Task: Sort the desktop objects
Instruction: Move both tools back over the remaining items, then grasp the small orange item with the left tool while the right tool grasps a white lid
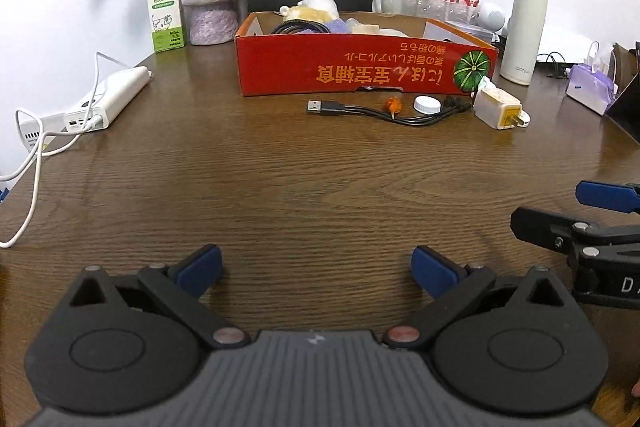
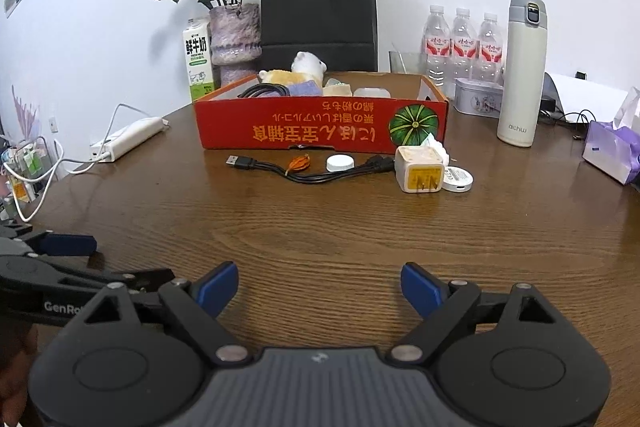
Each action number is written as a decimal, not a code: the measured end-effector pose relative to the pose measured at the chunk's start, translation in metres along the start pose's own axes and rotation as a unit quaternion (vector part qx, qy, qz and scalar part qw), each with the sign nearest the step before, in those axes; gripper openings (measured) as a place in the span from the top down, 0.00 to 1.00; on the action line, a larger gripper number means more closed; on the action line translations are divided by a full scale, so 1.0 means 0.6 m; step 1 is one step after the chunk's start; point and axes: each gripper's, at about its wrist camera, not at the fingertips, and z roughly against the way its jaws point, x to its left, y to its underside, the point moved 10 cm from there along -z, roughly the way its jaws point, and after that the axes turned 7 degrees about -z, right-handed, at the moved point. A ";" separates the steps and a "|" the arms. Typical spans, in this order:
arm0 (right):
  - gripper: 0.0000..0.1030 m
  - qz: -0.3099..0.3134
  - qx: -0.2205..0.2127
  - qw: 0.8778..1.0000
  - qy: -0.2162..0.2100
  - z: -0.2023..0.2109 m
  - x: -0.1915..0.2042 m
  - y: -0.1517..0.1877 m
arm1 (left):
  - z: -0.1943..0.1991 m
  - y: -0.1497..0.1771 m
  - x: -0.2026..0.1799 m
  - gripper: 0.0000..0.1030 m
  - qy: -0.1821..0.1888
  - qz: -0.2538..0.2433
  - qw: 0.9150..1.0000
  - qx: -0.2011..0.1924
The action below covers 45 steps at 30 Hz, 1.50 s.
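Note:
A red cardboard box (image 2: pixel 320 131) (image 1: pixel 360 67) stands at the back of the brown table and holds a plush toy (image 2: pixel 308 67), a coiled black cable and small packets. In front of it lie a black USB cable (image 2: pixel 304 173) (image 1: pixel 360 109), a small orange item (image 2: pixel 298 163), a white bottle cap (image 2: pixel 340 163) (image 1: pixel 427 104), a white charger plug (image 2: pixel 420 169) (image 1: pixel 498 109) and a round white disc (image 2: pixel 458 179). My left gripper (image 1: pixel 316 267) and right gripper (image 2: pixel 318 285) hover open over bare table near the front, nothing between their blue pads. Each sees the other beside it.
A white power bank (image 2: pixel 128 139) with its cable lies at the left. A milk carton (image 2: pixel 198 59), a vase of dried flowers (image 2: pixel 234 39), a black bag, water bottles (image 2: pixel 462 43), a white flask (image 2: pixel 522 71), a tin and a tissue pack (image 2: pixel 612 151) line the back and right.

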 end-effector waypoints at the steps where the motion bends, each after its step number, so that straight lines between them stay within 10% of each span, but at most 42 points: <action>1: 0.15 -0.001 -0.001 1.000 0.000 0.000 -0.001 -0.002 | -0.001 -0.005 -0.003 0.00 0.009 0.001 1.000 0.001; 8: 0.22 0.020 -0.035 0.999 0.023 -0.035 -0.027 -0.076 | -0.033 -0.124 -0.030 0.16 0.060 -0.036 0.996 -0.059; 21: 0.53 0.047 0.008 0.999 -0.027 -0.158 -0.039 -0.189 | -0.216 -0.209 -0.095 0.85 0.142 -0.106 0.984 0.010; 33: 0.59 0.096 0.074 0.993 -0.012 -0.269 -0.002 -0.144 | -0.170 -0.218 0.024 0.85 0.141 0.031 0.989 -0.015; 45: 0.74 0.062 -0.012 0.998 -0.013 -0.156 0.031 -0.154 | -0.061 -0.166 0.026 0.85 0.103 0.031 0.994 -0.038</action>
